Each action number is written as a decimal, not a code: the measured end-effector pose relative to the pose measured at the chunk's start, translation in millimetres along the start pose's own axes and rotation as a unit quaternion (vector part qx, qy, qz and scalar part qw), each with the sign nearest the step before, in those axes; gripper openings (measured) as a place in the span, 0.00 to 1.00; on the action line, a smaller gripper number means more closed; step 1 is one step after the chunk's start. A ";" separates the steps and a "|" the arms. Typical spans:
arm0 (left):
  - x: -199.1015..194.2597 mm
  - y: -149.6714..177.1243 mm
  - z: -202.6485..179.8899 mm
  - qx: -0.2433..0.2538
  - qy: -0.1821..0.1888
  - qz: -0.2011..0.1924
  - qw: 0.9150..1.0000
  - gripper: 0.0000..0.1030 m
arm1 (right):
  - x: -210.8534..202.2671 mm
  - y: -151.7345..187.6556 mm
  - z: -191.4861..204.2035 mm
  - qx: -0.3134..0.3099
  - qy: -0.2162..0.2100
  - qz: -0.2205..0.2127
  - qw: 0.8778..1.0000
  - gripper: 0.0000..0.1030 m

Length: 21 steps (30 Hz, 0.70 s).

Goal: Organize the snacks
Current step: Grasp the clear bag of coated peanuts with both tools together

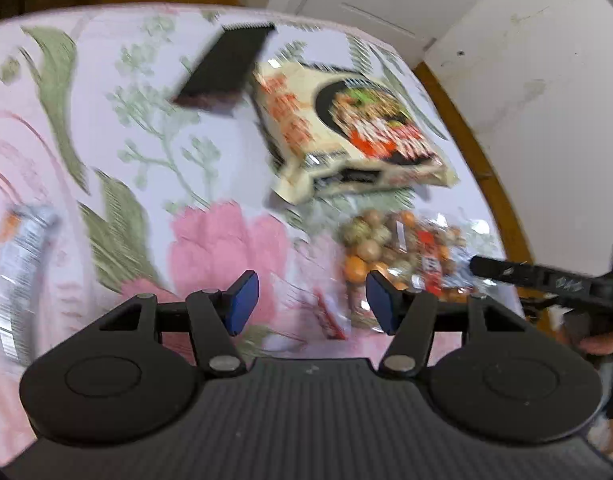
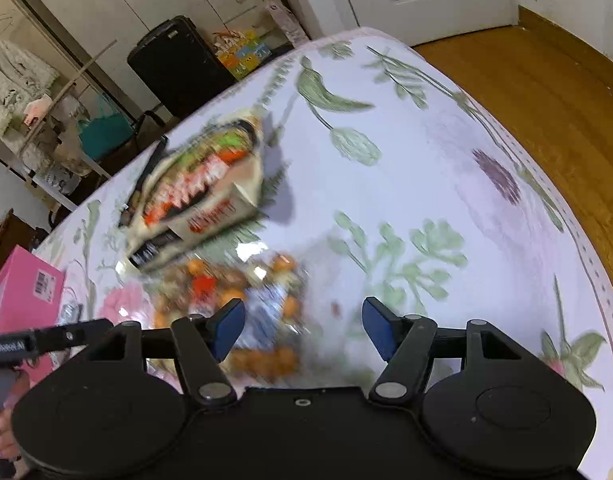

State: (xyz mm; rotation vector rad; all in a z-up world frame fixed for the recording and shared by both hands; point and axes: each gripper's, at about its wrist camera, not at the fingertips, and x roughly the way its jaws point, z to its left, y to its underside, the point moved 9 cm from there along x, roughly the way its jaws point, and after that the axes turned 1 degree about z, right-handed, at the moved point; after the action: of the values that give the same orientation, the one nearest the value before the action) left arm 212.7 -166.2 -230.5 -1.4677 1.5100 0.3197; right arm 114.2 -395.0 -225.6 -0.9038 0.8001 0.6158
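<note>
A cream noodle packet [image 1: 354, 132] with a red and black picture lies on the floral cloth, also in the right wrist view [image 2: 202, 192]. A clear bag of round orange and brown snacks [image 1: 402, 252] lies just in front of it, near my right gripper [image 2: 302, 328]. A black flat packet [image 1: 230, 64] lies behind the noodles. A silver and orange packet [image 1: 22, 264] lies at far left. A small red and white sachet [image 1: 326, 312] lies between the pads of my left gripper [image 1: 312, 304]. Both grippers are open and empty above the cloth. The frames are blurred.
The floral cloth covers a bed or table [image 2: 446, 220] whose edge drops to a wooden floor [image 2: 546, 100] on the right. A pink box [image 2: 22, 292] sits at the left edge. A black suitcase [image 2: 174, 64] and cupboards stand beyond.
</note>
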 end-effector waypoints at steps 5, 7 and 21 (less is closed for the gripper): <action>9.7 9.0 -10.6 0.016 -0.001 0.000 1.000 0.54 | -5.9 10.7 -1.1 0.002 -0.038 0.000 0.999 0.62; 16.4 7.0 -5.8 0.011 -0.016 -0.010 1.000 0.54 | -6.9 10.0 7.0 -0.012 -0.049 0.000 0.999 0.56; 34.0 16.2 -31.8 -0.009 0.017 -0.002 1.000 0.44 | 12.9 3.6 36.2 -0.109 0.002 0.043 0.993 0.44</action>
State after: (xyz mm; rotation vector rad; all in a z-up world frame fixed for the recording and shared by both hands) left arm 191.1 -207.2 -247.3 -1.4980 1.5339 0.3081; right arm 131.0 -360.3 -224.1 -1.0735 0.7896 0.7880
